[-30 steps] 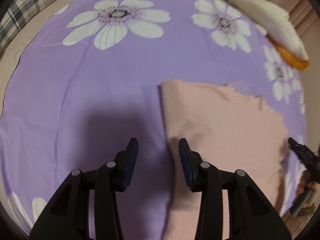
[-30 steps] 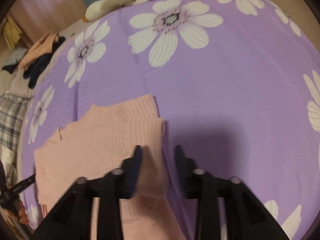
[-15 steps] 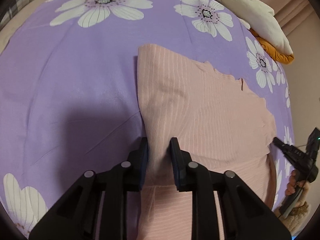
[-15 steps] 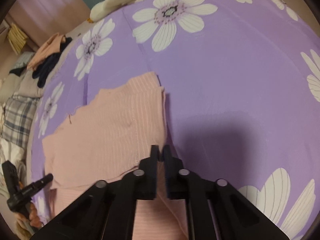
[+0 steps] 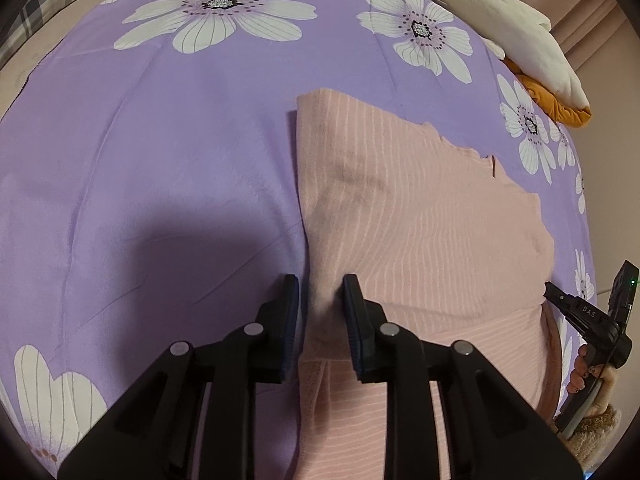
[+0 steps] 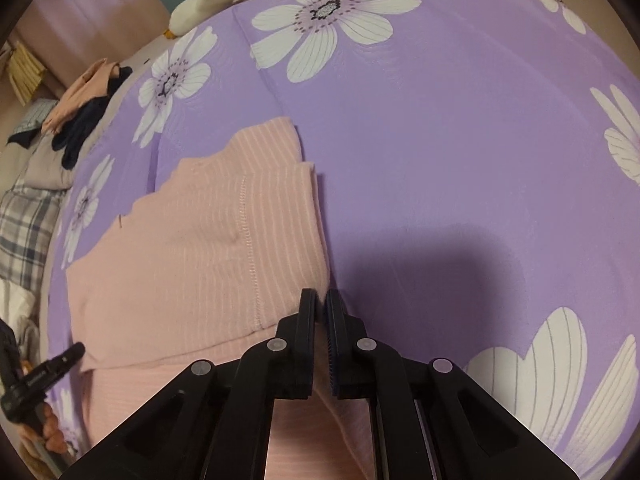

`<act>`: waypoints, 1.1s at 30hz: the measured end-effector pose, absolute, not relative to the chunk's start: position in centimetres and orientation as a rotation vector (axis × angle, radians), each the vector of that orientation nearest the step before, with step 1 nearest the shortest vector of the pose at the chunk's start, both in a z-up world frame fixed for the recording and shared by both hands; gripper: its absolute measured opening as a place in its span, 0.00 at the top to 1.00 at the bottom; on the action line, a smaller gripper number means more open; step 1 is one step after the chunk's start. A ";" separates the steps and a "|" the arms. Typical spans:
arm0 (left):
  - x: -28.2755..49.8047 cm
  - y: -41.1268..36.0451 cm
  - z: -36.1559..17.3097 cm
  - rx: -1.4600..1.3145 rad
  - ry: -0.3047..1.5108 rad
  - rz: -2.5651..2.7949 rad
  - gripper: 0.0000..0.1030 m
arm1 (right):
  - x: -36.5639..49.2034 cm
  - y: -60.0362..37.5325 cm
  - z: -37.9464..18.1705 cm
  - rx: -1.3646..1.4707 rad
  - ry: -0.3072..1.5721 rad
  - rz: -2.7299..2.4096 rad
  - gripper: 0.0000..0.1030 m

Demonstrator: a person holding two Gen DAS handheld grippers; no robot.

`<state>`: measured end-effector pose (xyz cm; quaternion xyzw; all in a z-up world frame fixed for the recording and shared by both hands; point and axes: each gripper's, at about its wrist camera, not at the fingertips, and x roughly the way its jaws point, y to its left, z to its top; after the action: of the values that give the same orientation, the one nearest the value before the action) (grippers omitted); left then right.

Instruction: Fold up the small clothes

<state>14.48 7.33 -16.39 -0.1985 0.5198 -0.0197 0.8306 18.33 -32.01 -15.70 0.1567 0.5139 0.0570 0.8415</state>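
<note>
A pink ribbed garment (image 5: 420,220) lies partly folded on the purple flowered bedspread (image 5: 160,160). My left gripper (image 5: 320,292) has its jaws closed on a bunched fold at the garment's left edge, with cloth filling the gap. In the right wrist view the same garment (image 6: 200,240) spreads to the left, and my right gripper (image 6: 321,300) is shut on its right edge. Each view shows the other hand-held gripper at the frame edge, in the left wrist view (image 5: 588,320) and in the right wrist view (image 6: 40,372).
A white plush (image 5: 520,28) and an orange cloth (image 5: 560,108) lie at the bed's far right edge. A pile of pink and dark clothes (image 6: 84,104) and a plaid fabric (image 6: 24,232) sit off the bedspread to the left.
Both grippers closed on the garment's side edges over the last second. The garment is lifted slightly and bunched at both grip points.
</note>
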 end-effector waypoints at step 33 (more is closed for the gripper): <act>1.7 4.6 -13.5 -0.375 1.063 -0.091 0.22 | 9.1 -31.1 -9.6 0.132 0.958 0.068 0.35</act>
<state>1.70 4.58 -13.52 -0.1777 0.5038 -0.0431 0.8443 9.12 -31.05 -9.64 0.0635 0.4606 0.0326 0.8847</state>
